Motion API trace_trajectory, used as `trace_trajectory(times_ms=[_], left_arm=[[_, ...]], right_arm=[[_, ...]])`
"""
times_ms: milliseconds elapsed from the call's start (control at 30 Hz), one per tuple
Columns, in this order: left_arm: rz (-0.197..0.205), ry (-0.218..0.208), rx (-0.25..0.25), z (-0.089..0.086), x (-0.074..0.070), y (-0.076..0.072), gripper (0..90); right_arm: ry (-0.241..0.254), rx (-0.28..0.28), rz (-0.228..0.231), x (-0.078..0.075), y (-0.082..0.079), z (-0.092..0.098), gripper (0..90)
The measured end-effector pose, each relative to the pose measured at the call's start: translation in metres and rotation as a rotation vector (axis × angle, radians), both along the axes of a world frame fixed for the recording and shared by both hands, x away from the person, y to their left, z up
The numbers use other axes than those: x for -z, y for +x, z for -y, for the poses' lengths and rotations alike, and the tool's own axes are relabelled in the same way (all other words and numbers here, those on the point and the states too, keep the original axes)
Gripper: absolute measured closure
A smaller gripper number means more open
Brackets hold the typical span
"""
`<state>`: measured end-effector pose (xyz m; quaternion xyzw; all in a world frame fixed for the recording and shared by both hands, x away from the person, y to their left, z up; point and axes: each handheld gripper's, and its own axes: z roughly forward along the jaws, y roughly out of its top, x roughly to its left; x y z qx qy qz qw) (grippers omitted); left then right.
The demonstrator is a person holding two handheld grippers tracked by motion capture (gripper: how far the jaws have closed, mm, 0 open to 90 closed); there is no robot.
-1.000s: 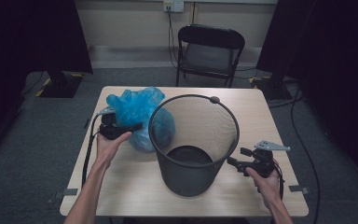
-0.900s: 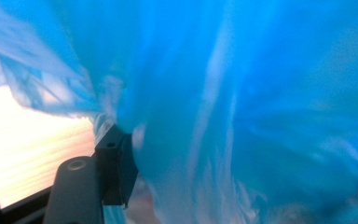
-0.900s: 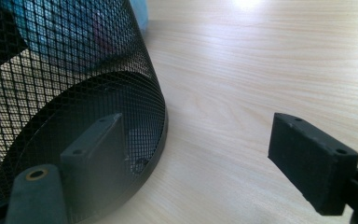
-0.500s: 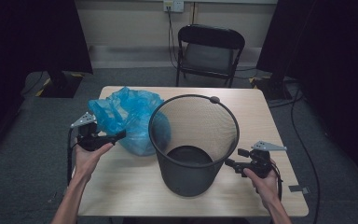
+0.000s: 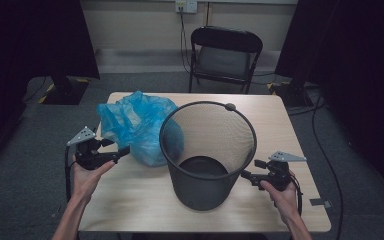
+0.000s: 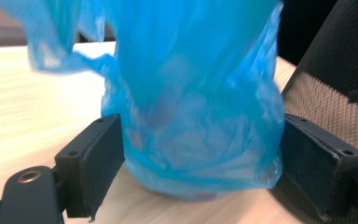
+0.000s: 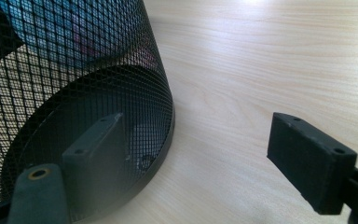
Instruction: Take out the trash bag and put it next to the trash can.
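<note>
We judge the blue bag (image 5: 137,127) left of the mesh bin (image 5: 207,152) light, soft and slippery, best pinched at a gathered fold by our left gripper (image 5: 122,151), whose jaws have just been opening around it unpressed, while our right gripper (image 5: 246,175) gapes beside the bin.

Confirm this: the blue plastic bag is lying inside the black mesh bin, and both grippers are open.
Not quite. The blue plastic bag lies on the table beside the black mesh bin, not inside it, as the high view shows. Both the left gripper and right gripper are open.

Tool (image 7: 205,158) jaws apart beside mesh bin (image 7: 74,70).
</note>
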<state>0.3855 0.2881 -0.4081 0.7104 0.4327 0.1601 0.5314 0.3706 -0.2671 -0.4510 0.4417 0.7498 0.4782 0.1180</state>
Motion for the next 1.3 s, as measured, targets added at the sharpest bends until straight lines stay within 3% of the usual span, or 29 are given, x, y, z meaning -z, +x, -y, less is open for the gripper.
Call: trace_trajectory(times_ms=[100, 167, 233, 400, 467, 533, 600, 633, 667, 733, 867, 900, 1033, 1100, 1200, 1300], left_arm=[[-0.009, 0.008, -0.017, -0.005, 0.006, -0.005, 15.5], [-0.025, 0.041, -0.022, -0.006, 0.011, -0.007, 15.6], [-0.032, 0.034, -0.012, -0.005, 0.016, -0.011, 15.7], [-0.038, 0.089, 0.021, 0.005, 0.029, -0.024, 15.7], [-0.056, 0.085, 0.034, 0.009, 0.036, -0.029, 15.5], [-0.078, 0.128, 0.032, 0.016, 0.042, -0.032, 15.7], [-0.143, 0.178, 0.052, 0.025, 0.046, -0.033, 15.8], [-0.148, 0.205, 0.058, 0.029, 0.047, -0.034, 15.8], [-0.143, 0.233, 0.059, 0.033, 0.048, -0.036, 15.8], [-0.128, 0.250, 0.054, 0.040, 0.052, -0.041, 17.0], [-0.151, 0.286, 0.087, 0.054, 0.066, -0.048, 19.2], [-0.162, 0.277, 0.101, 0.057, 0.070, -0.049, 20.2], [-0.154, 0.353, 0.130, 0.068, 0.078, -0.055, 20.9], [-0.151, 0.390, 0.119, 0.071, 0.081, -0.054, 22.0], [-0.160, 0.417, 0.116, 0.072, 0.087, -0.052, 21.8], [-0.146, 0.395, 0.091, 0.074, 0.089, -0.053, 20.8]], right_arm=[[-0.005, 0.002, -0.001, 0.001, -0.001, 0.001, 18.8], [-0.010, 0.005, -0.002, 0.002, -0.002, 0.001, 18.8], [-0.016, 0.013, 0.000, 0.003, -0.003, 0.002, 19.3], [-0.034, 0.029, 0.000, 0.005, -0.007, 0.004, 19.7], [-0.043, 0.028, -0.006, 0.007, -0.009, 0.004, 18.9], [-0.052, 0.027, -0.013, 0.010, -0.011, 0.006, 18.7], [-0.058, 0.032, -0.020, 0.012, -0.013, 0.007, 18.7], [-0.061, 0.030, -0.024, 0.013, -0.014, 0.008, 18.7], [-0.066, 0.028, -0.027, 0.014, -0.015, 0.008, 18.7], [-0.080, 0.029, -0.033, 0.017, -0.017, 0.008, 18.7], [-0.111, 0.033, -0.062, 0.028, -0.021, 0.008, 17.7], [-0.117, 0.033, -0.074, 0.031, -0.022, 0.007, 17.5], [-0.156, 0.052, -0.094, 0.042, -0.023, 0.003, 16.5], [-0.193, 0.067, -0.077, 0.044, -0.023, 0.001, 16.6], [-0.205, 0.078, -0.063, 0.045, -0.022, 0.000, 16.0], [-0.249, 0.087, -0.029, 0.048, -0.024, -0.003, 15.9]])
